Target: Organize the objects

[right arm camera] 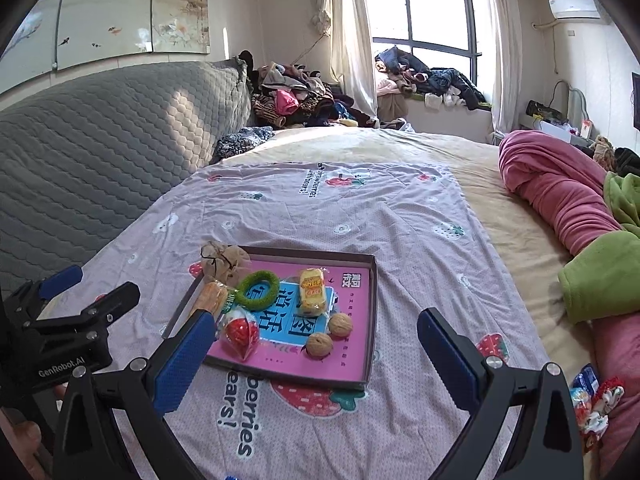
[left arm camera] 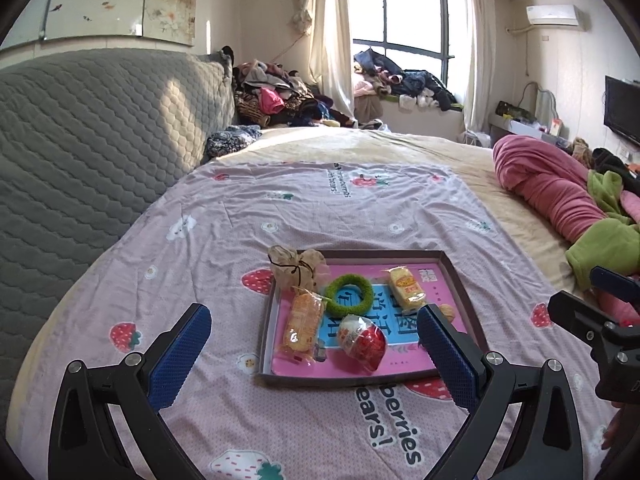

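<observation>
A shallow dark box lid with a pink liner (left arm camera: 460, 276) (right arm camera: 370, 320) lies on the strawberry-print sheet. In it are a green fuzzy ring (left arm camera: 347, 294) (right arm camera: 258, 289), a yellow snack pack (left arm camera: 405, 286) (right arm camera: 313, 290), an orange snack pack (left arm camera: 303, 322) (right arm camera: 210, 298), a red-and-white wrapped ball (left arm camera: 362, 342) (right arm camera: 239, 334) and two walnuts (right arm camera: 340, 324) (right arm camera: 319, 345). A beige pouch (left arm camera: 294, 268) (right arm camera: 222, 260) sits at the lid's far left corner. My left gripper (left arm camera: 316, 356) is open and empty, just before the lid. My right gripper (right arm camera: 316, 360) is open and empty over the lid's near edge.
A grey quilted headboard (left arm camera: 92, 140) runs along the left. Pink and green blankets (right arm camera: 568, 208) lie at the right. Small wrapped items (right arm camera: 592, 404) lie at the right edge of the bed. Piles of clothes (left arm camera: 280, 96) lie beyond the bed by the window.
</observation>
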A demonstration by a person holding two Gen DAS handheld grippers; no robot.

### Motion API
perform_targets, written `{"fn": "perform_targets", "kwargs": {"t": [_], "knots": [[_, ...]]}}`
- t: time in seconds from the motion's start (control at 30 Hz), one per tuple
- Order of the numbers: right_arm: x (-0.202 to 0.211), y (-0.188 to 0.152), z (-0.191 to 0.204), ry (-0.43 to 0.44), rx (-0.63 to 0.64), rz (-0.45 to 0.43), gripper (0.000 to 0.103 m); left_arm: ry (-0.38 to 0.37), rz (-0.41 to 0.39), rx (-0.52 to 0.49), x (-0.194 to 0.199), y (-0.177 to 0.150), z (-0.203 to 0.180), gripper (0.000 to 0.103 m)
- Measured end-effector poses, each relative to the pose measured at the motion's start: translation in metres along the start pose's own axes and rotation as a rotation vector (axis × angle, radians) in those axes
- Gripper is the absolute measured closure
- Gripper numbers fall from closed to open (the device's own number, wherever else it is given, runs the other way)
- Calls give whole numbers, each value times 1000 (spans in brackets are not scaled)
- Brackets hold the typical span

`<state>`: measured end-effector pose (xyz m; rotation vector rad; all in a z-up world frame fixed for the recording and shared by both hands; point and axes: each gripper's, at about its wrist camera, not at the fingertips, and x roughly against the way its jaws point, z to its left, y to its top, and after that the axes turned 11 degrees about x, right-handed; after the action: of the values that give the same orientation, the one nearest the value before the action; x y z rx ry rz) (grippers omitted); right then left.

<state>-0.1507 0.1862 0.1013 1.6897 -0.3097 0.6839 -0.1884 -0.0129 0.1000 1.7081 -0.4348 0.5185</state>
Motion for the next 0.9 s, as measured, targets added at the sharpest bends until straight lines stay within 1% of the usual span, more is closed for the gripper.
{"fn": "perform_targets", "kwargs": {"t": [0.2,0.43,0.53,0.9], "knots": [[23,0,6,-11,9,-19,1,-17,-7,-4,22,2,1,0],[46,-3,9,-21,10,-30,1,1,-5,-10,41,-4,2,0],[52,-6,10,-19,9,-34,1,29,-4,-12,45,-7,4,0],[76,-22,15,-36,9,-23,1,23,-6,2,67,-19,12,0]]}}
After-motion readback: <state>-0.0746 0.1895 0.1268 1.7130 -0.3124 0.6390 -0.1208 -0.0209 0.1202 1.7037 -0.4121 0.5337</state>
